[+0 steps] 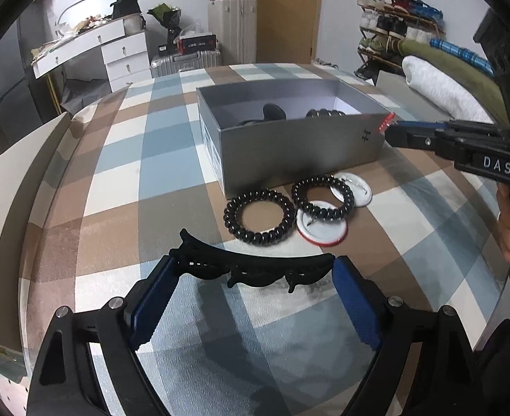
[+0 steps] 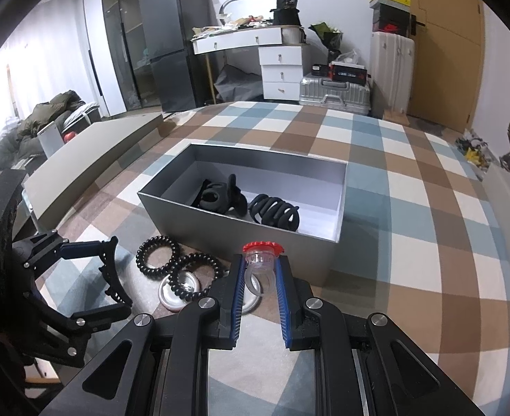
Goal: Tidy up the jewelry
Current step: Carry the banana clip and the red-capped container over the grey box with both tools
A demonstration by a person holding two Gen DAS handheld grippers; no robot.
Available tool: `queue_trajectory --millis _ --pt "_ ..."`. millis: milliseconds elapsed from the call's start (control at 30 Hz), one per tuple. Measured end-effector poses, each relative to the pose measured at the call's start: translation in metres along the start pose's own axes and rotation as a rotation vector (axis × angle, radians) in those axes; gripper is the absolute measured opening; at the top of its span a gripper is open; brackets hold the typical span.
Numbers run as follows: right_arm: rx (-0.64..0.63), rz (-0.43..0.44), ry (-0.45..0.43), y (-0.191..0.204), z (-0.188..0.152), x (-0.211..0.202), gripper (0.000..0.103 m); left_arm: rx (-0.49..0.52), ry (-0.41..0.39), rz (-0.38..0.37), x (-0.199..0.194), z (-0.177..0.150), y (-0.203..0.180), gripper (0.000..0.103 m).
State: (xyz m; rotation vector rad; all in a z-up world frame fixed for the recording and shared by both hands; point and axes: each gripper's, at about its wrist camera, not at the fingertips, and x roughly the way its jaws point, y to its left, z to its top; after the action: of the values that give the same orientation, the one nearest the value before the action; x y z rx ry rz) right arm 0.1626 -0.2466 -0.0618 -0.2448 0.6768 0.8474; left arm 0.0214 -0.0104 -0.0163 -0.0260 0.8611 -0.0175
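Gripping long black hair claw [image 1: 251, 270] end to end, left gripper [image 1: 255, 277] wide | right gripper [image 2: 260, 277] narrow, clamping clear red-rimmed clip [image 2: 262, 260] at grey box [image 1: 289, 145] near corner | two spiral hair ties [image 1: 258, 216] over round badges [image 1: 319, 227] against box front | two black claws [image 2: 220, 197] inside | checked cloth [image 1: 116, 173], suitcases [image 1: 232, 31] beyond.

My left tongs' camera [image 1: 255, 270] sits just behind the fingers, tilted down at the checked cloth [image 1: 123, 159], the box [image 1: 289, 145] ahead and my right tongs [image 1: 390, 126] coming in from the right. My right camera [image 2: 261, 270] looks down likewise, close over the box's [image 2: 241, 232] near wall, my left tongs [image 2: 112, 274] at its left. Both views share the box, the coil rings [image 1: 258, 216] [image 2: 158, 258] before it and the dresser [image 1: 123, 59] [image 2: 279, 66] beyond.
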Motion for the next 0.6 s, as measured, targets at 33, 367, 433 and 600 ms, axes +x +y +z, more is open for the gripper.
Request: queue_trajectory --millis 33,367,433,600 --pt "0.0 -0.001 -0.002 0.0 0.0 0.0 0.017 -0.005 -0.009 -0.001 -0.001 0.001 0.0 0.087" --pt "0.014 0.023 -0.014 0.0 0.001 -0.001 0.017 -0.047 -0.083 -0.018 -0.012 0.009 0.006 0.087" --pt "0.013 0.03 -0.025 0.001 0.001 -0.002 0.017 -0.046 -0.101 -0.015 -0.015 0.012 0.005 0.087" --pt "0.028 0.047 -0.047 -0.001 0.002 -0.006 0.017 -0.058 -0.13 -0.024 -0.018 0.017 0.006 0.087"
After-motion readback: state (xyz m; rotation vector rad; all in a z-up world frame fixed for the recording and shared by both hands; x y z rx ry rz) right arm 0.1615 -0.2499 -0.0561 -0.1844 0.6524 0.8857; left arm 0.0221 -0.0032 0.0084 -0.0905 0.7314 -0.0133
